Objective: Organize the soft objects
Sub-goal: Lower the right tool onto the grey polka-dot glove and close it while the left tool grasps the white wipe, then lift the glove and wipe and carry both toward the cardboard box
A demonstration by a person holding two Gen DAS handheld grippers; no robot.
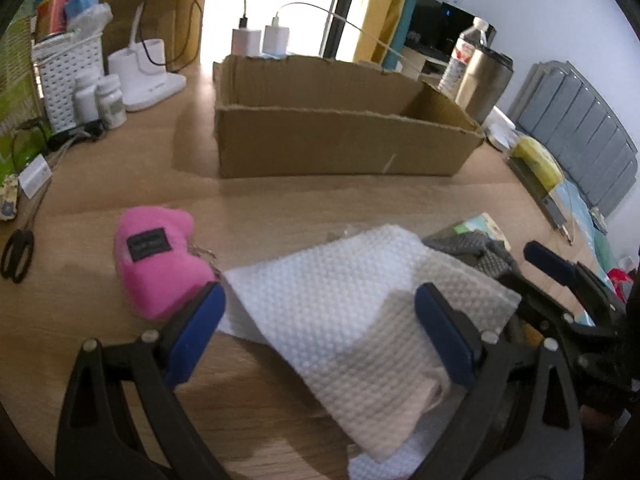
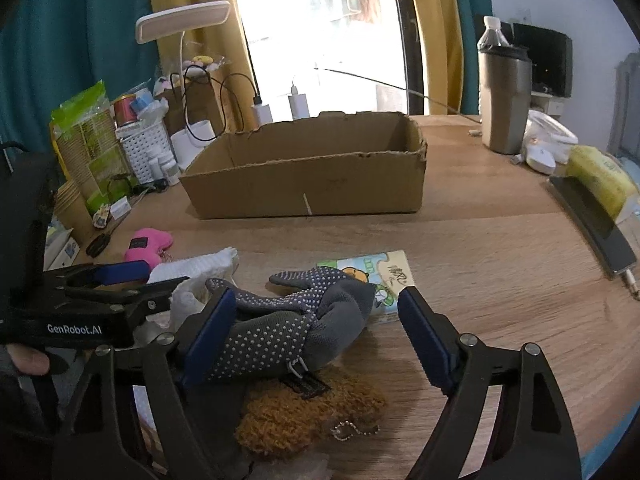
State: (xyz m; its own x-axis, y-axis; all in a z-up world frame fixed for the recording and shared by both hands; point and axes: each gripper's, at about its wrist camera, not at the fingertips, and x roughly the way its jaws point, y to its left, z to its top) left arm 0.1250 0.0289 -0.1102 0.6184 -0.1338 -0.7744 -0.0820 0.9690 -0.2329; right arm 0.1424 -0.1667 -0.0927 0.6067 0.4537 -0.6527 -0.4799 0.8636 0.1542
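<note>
Glove btwn open right claw jaws.

A white cloth is embossed with a waffle pattern — a grey glove is dotted in white. A plush is seen in pink, another in brown, the box in tan.

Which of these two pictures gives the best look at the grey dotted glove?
The right wrist view: the grey dotted glove lies full length in the foreground, resting on a brown plush toy. The left wrist view shows only a sliver behind the white cloth.
</note>
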